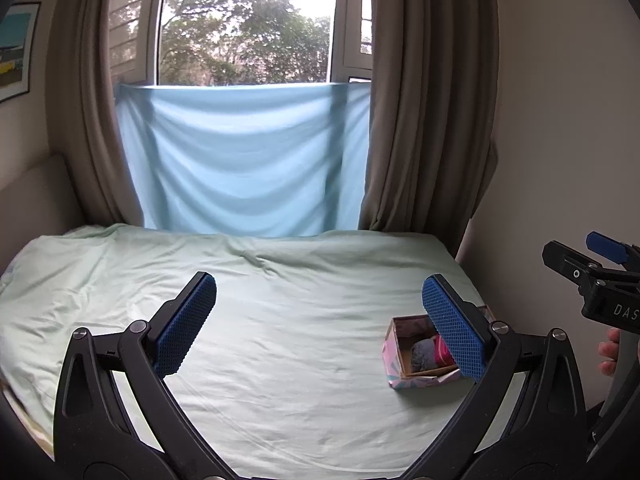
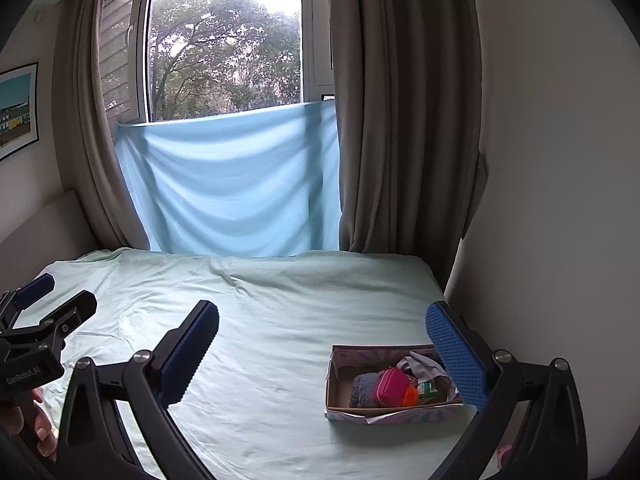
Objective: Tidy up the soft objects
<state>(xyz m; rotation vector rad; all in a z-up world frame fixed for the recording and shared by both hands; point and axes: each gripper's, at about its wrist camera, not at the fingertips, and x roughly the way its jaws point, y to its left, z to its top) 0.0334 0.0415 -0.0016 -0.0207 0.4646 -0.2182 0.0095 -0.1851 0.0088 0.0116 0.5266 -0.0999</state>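
While both grippers hang wide open and empty | left gripper (image 1: pixel 316 328), right gripper (image 2: pixel 322 360) | box (image 2: pixel 340 384) just ahead-right holds soft items (towel, pink pouch) | bed (image 2: pixel 260 320) otherwise bare; task looks nearly done

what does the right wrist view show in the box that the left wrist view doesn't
Only the right wrist view shows the orange item, the crumpled cloth and most of the box floor. Only the left wrist view shows the box's near right corner, though a finger hides much of the inside. Both show the box on the bed, a grey item and a pink one, with both jaws open.
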